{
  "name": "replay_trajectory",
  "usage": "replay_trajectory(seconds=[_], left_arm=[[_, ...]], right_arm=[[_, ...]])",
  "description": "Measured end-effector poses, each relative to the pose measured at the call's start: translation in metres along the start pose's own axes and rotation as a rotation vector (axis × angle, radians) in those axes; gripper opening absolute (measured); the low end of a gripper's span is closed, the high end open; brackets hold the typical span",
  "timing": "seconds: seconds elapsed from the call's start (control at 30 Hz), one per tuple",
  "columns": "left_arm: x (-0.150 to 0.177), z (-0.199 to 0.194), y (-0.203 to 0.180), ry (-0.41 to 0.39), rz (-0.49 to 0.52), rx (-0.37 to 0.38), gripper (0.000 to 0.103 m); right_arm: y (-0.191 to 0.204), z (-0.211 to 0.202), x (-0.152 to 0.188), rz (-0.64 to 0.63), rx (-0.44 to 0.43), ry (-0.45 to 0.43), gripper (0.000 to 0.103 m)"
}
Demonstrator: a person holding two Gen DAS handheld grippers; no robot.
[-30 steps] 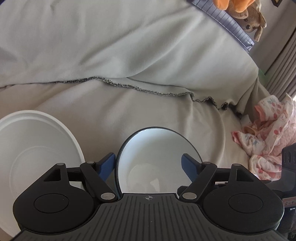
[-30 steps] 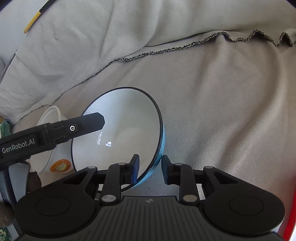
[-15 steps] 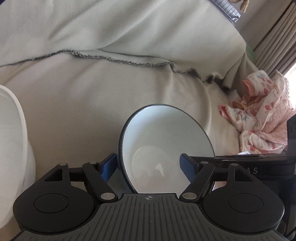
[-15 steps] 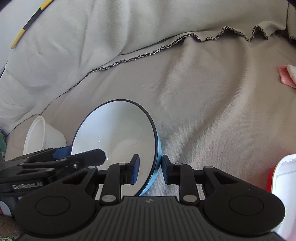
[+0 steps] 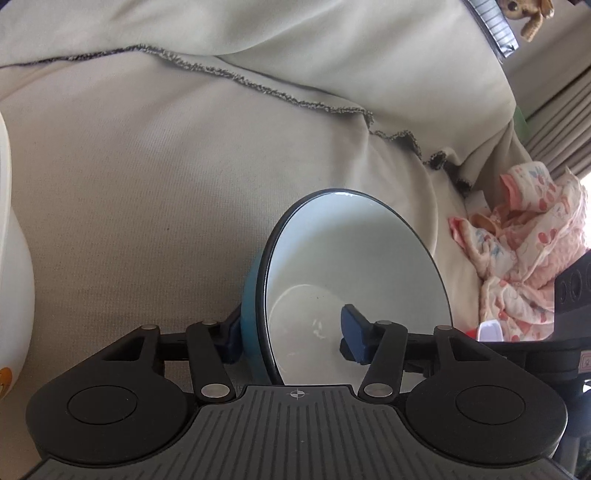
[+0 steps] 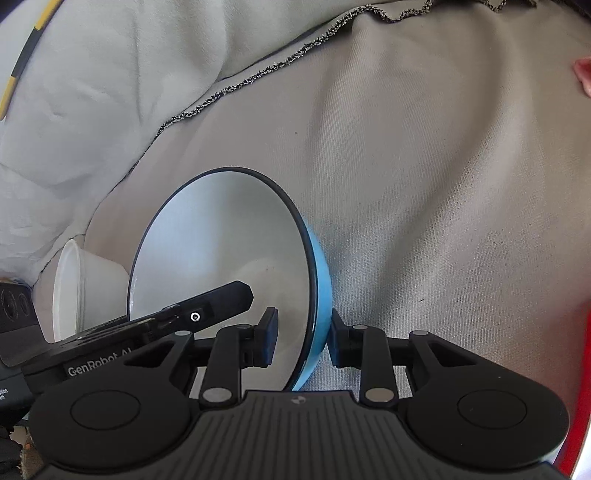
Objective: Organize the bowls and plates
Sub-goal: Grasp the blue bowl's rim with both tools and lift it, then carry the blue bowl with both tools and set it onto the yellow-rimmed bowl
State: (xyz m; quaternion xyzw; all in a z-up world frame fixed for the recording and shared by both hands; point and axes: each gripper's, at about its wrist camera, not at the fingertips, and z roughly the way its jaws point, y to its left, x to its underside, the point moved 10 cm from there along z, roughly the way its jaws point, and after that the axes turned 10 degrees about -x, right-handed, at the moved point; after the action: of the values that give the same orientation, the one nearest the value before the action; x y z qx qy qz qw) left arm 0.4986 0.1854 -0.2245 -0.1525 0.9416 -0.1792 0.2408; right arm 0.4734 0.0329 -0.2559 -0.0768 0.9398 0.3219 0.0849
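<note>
Left wrist view: a bowl point(image 5: 354, 280), blue outside and white inside with a dark rim, stands up on its edge right in front of the left gripper point(image 5: 293, 334). Its near rim sits between the two blue pads. The left pad is against the blue outside wall. The right pad point(image 5: 354, 332) is inside the bowl, with a gap between it and the white wall. The jaws have just been closing, with the bowl's wall between them, but they do not pinch it on both sides.

The bowl is over a beige blanket point(image 5: 166, 192) with a frayed dark edge. A white bowl point(image 5: 13, 280) shows at the left edge of this view. A bundle of pink printed cloth point(image 5: 524, 266) lies to the right, and a small plush toy point(image 5: 524, 14) is up in the far corner.

From the right wrist view, the same bowl point(image 6: 221, 251) tips with its open side to the left. The right gripper point(image 6: 301, 339) has its jaws close together around the bowl's rim. One pad is inside and one is pressed on the blue outside, so it holds the bowl. The left gripper's black finger point(image 6: 218, 299) reaches into the bowl from the left. The white bowl point(image 6: 74, 288) lies on its side just behind.
</note>
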Motion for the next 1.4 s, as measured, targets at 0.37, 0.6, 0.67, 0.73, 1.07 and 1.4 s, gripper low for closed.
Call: replay_trajectory(seconds=[0.37, 0.6, 0.67, 0.73, 1.07, 1.4], left_arm=[[0.0, -0.001, 0.003, -0.012, 0.022, -0.036, 0.033], [0.002, -0.003, 0.006, -0.011, 0.064, -0.1, 0.023], [0.002, -0.004, 0.007, -0.007, 0.057, -0.099, 0.023], [0.001, -0.004, 0.008, -0.003, 0.05, -0.099, 0.022], [0.004, -0.017, -0.001, -0.013, 0.085, -0.152, 0.025], [0.013, -0.081, -0.039, -0.081, 0.108, -0.033, 0.026]], right_arm=[[0.001, -0.001, -0.009, -0.034, 0.047, -0.018, 0.028], [-0.003, -0.008, -0.011, -0.032, 0.033, -0.018, 0.028], [-0.001, -0.004, -0.012, -0.039, 0.035, -0.02, 0.028], [-0.002, -0.005, -0.012, -0.043, 0.033, -0.022, 0.028], [0.009, -0.012, -0.01, -0.08, 0.086, -0.041, 0.029], [0.041, -0.082, -0.009, -0.153, 0.068, -0.163, 0.029]])
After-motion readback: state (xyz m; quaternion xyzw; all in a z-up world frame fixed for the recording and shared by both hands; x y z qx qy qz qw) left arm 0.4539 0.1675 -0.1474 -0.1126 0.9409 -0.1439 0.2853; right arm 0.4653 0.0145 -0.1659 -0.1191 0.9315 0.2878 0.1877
